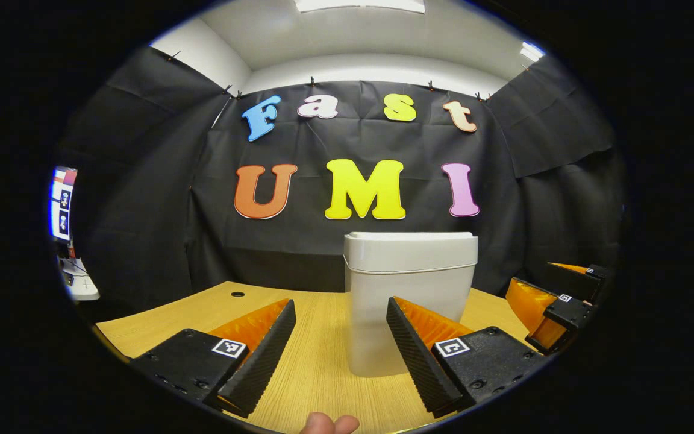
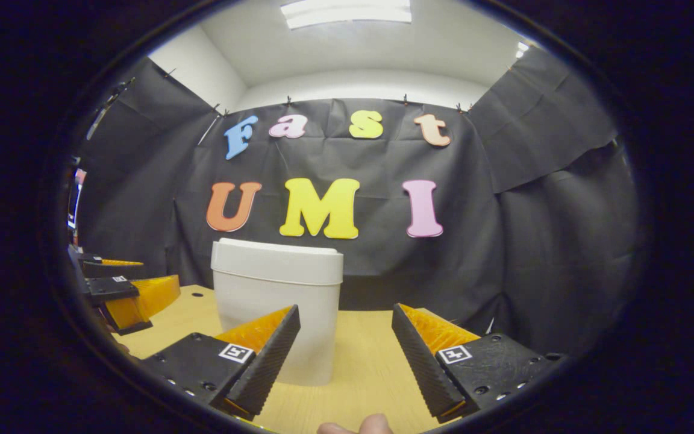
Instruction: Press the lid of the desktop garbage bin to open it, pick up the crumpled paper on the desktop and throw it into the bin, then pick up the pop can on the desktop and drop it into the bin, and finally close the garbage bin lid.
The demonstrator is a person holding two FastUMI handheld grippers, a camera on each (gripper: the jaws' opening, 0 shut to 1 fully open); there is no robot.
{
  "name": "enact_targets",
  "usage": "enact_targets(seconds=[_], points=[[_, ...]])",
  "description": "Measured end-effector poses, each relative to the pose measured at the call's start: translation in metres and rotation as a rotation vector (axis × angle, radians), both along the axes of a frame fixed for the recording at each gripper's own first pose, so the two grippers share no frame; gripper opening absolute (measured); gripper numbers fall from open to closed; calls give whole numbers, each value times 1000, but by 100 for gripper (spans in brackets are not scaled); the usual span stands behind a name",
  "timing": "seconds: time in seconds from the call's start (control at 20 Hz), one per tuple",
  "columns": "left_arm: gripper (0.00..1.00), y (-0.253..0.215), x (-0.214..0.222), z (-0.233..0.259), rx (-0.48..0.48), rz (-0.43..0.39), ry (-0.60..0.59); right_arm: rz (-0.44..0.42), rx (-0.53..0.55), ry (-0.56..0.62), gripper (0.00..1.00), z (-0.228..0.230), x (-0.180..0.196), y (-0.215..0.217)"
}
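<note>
A white desktop garbage bin (image 1: 408,301) stands upright on the wooden desk (image 1: 317,361), its lid (image 1: 410,248) down. My left gripper (image 1: 341,313) is open just in front of the bin, slightly to its left, with nothing between the fingers. In the right gripper view the same bin (image 2: 276,307) stands ahead and to the left, lid (image 2: 278,262) closed. My right gripper (image 2: 346,319) is open and empty in front of the bin's right side. The right gripper (image 1: 555,301) also shows at the right edge of the left gripper view, and the left gripper (image 2: 121,292) at the left edge of the right gripper view.
The desk (image 2: 371,361) ends at the black cloth wall close behind the bin. A small round hole (image 1: 237,294) sits in the desktop at the far left. A fingertip (image 1: 329,424) shows at the bottom of the left gripper view, another fingertip (image 2: 356,427) in the right gripper view.
</note>
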State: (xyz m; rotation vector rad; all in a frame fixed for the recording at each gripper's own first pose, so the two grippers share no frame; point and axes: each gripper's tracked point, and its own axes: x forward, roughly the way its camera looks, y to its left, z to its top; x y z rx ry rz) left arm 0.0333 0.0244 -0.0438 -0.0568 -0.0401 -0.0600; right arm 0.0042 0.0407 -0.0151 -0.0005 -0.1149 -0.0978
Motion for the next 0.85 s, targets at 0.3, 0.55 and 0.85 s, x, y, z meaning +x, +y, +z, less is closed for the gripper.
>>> enact_targets(seconds=[0.3,0.55,0.85], points=[[98,2,-2,4,-3,6,-6,7,-3,6,97,-3,0,6],[98,2,-2,3,-1,5,-1,4,-8,4,95,-4,0,5],[98,0,-1,4,4,3,-3,1,-14,3,95,-2,-1,5]])
